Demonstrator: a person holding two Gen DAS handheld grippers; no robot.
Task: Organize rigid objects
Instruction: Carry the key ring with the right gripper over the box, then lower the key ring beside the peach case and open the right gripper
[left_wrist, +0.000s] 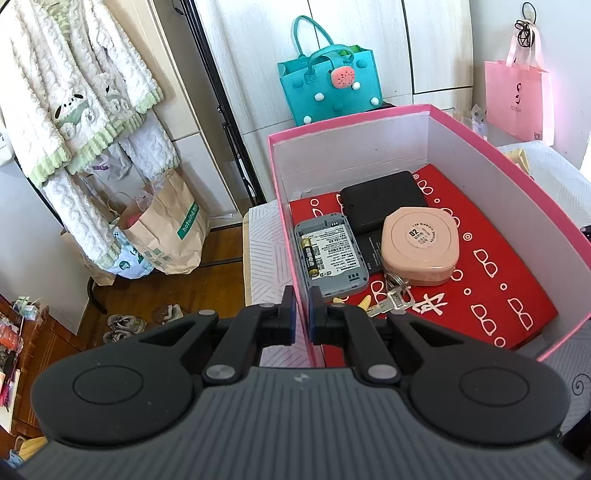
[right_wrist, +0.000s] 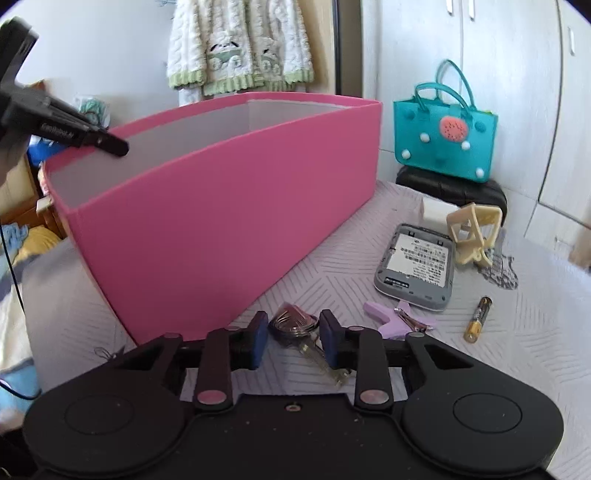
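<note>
The keys (right_wrist: 295, 325) lie on the bed cover just beside the pink box (right_wrist: 229, 221), and they are next to go in, I think. The right gripper (right_wrist: 293, 338) is down over them with a finger on each side. The fingers are not squeezing yet; there is a small gap on both sides, so nothing is held.

Some of the job looks done. Inside the pink box, on a red sheet with white glasses drawn on it, sit a grey device (left_wrist: 330, 254) with a battery lying on it, a black case (left_wrist: 382, 203), a round pink case (left_wrist: 419, 247) and another bunch of keys (left_wrist: 391, 299).

Some things are left outside. On the cover lie a second grey device (right_wrist: 415, 267), a loose battery (right_wrist: 477, 318), a purple clip (right_wrist: 391, 319) and a cream clip (right_wrist: 474, 230).

The left gripper (left_wrist: 302, 317) is pinched tight on the near wall of the pink box, one finger inside and one outside. It seems to keep the box from sliding.

The surface is a bed or pad with a pale cover (right_wrist: 517, 350) that has thin line patterns. Past it, a teal bag (right_wrist: 445, 136) sits on a black cushion. White cupboard doors stand behind. Fluffy white and green clothes (left_wrist: 74, 110) hang on the left, with paper bags (left_wrist: 166, 229) and shoes on a wooden floor below. A pink bag (left_wrist: 517, 99) hangs on the right.
</note>
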